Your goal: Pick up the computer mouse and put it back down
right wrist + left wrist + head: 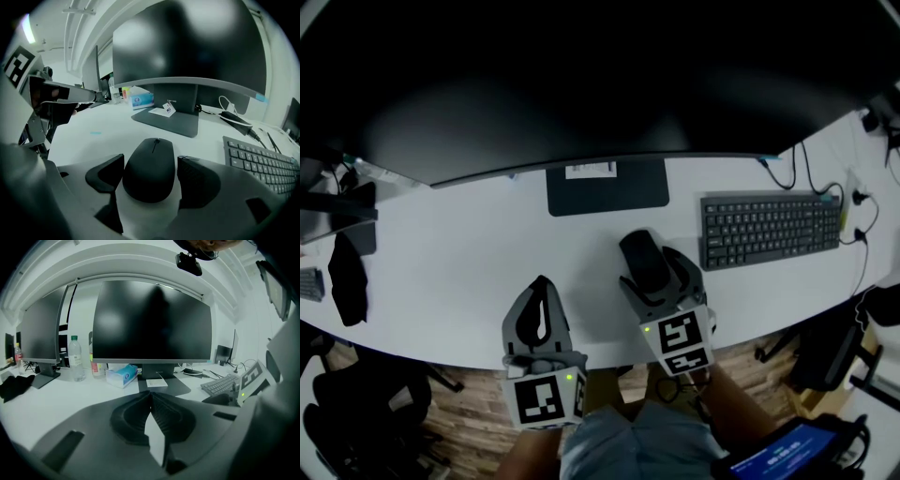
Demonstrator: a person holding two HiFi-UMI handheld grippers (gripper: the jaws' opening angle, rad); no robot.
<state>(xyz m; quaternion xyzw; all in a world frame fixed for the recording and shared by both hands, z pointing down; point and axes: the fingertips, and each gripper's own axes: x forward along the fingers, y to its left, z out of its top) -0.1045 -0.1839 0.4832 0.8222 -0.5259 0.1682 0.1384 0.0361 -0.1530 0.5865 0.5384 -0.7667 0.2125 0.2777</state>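
Note:
The black computer mouse (644, 260) (149, 168) lies on the white desk (469, 253), just in front of the monitor's base. My right gripper (656, 274) (151, 161) stands open around it, one pad on each side; a thin gap shows at the right pad, and the left pad sits close against the mouse's edge. My left gripper (541, 291) (151, 397) hovers over the desk to the left of the mouse, shut with nothing between its pads.
A black keyboard (771, 228) (262, 161) lies to the right of the mouse, with cables behind it. The monitor base (607, 187) (168, 119) stands just beyond. A dark cloth (347, 277) lies far left; a tissue box (122, 375) and bottle (76, 358) stand at the back.

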